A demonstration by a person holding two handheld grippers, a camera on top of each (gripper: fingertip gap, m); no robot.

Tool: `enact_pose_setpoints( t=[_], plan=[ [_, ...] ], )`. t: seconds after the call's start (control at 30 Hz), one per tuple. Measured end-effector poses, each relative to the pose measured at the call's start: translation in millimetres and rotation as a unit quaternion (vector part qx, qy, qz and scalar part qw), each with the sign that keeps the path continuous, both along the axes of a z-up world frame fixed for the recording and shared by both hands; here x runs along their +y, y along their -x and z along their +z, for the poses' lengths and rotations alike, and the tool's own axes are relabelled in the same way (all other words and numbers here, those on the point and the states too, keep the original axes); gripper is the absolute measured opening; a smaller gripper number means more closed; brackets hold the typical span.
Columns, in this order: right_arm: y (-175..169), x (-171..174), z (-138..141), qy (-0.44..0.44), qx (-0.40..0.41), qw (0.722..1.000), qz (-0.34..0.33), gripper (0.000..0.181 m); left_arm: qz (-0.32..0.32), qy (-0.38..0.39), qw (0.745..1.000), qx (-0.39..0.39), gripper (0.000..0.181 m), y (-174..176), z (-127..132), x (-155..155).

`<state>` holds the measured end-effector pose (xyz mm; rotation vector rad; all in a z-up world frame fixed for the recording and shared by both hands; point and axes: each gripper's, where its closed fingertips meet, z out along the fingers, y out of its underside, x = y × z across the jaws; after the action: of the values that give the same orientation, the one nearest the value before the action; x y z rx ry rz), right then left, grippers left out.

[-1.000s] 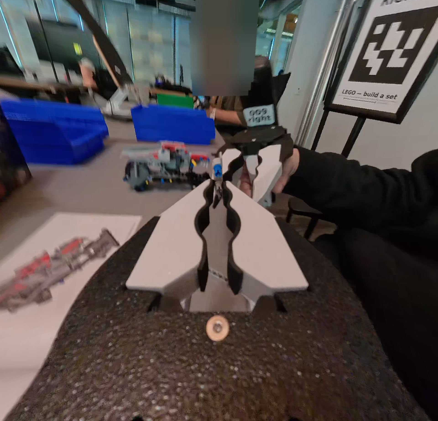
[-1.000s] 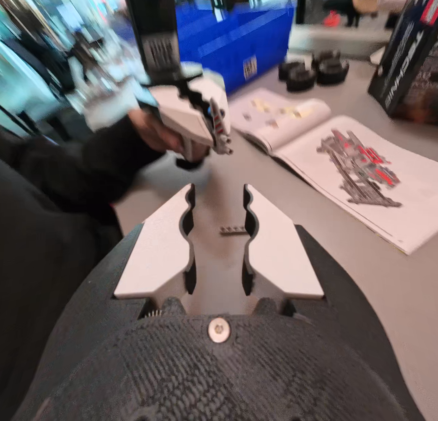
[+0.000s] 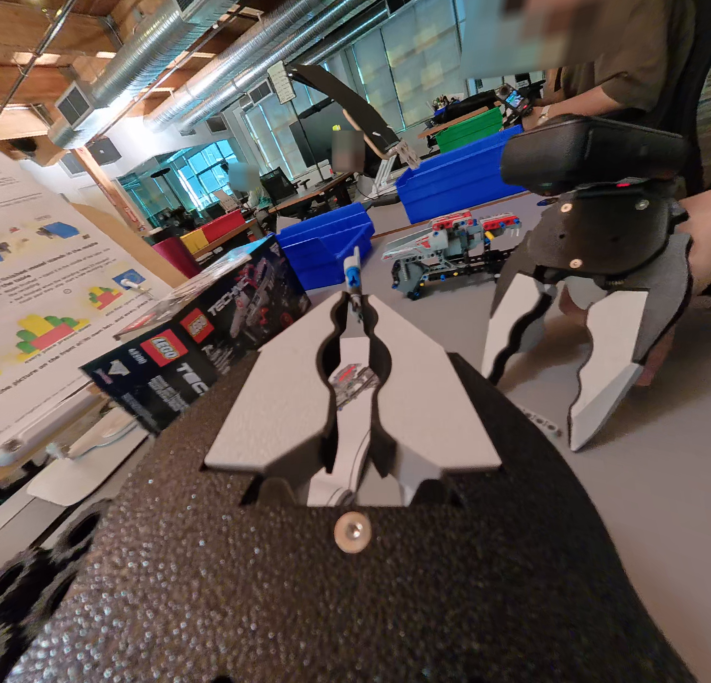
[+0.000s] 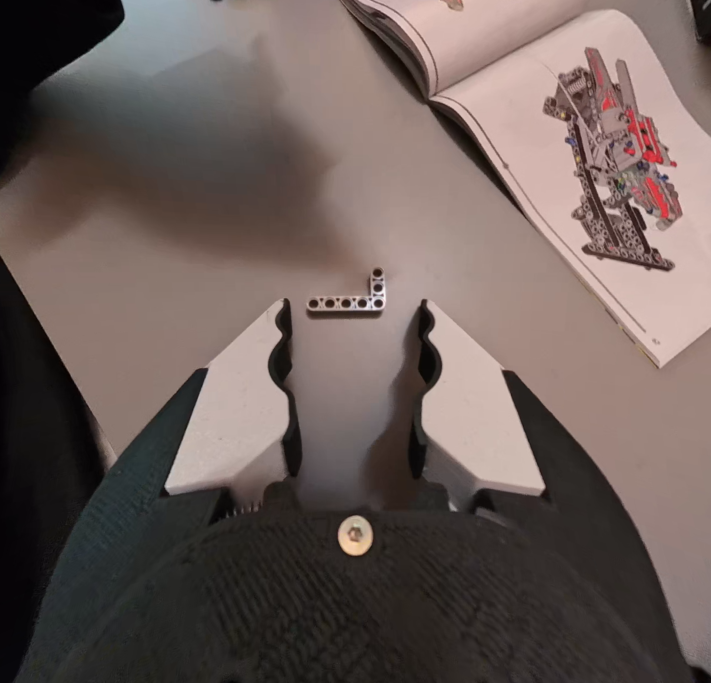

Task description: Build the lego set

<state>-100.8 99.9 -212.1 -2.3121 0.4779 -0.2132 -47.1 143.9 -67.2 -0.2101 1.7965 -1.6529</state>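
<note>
Matt grey table (image 4: pixel 192 187), smooth. Plastic L-shaped beam (image 4: pixel 348 298), light grey, slightly shiny. Paper instruction booklet (image 4: pixel 500 60), smooth pages. Right gripper (image 4: pixel 353 310): matt white plastic fingers (image 4: pixel 246 403), ridged black print-textured shell, bright metal screw (image 4: pixel 354 536). Glossy cardboard box (image 3: pixel 200 341). Shiny blue plastic bins (image 3: pixel 454 180). Ribbed metal ducts (image 3: pixel 215 53), wooden ceiling (image 3: pixel 34 22).

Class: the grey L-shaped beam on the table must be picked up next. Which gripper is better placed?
Right. The right gripper is open just short of the L-shaped beam; the left gripper already grips a small piece.
</note>
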Motion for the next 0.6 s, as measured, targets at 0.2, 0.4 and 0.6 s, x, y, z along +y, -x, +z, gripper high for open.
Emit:
enact_pose_setpoints(
  t=[0.2, 0.4, 0.6],
  plan=[
    [1, 6, 2, -0.011, -0.020, 0.999, 0.024, 0.040, 0.062, 0.052, 0.997, 0.000, 0.004, -17, 21, 61],
    [3, 10, 2, -0.014, -0.033, 0.999, 0.036, 0.040, 0.095, 0.159, 0.982, 0.031, 0.004, -27, 36, 110],
    [5, 18, 3, -0.022, -0.045, 0.997, 0.057, 0.040, 0.097, 0.144, 0.985, 0.020, 0.004, -26, 37, 108]
  ],
)
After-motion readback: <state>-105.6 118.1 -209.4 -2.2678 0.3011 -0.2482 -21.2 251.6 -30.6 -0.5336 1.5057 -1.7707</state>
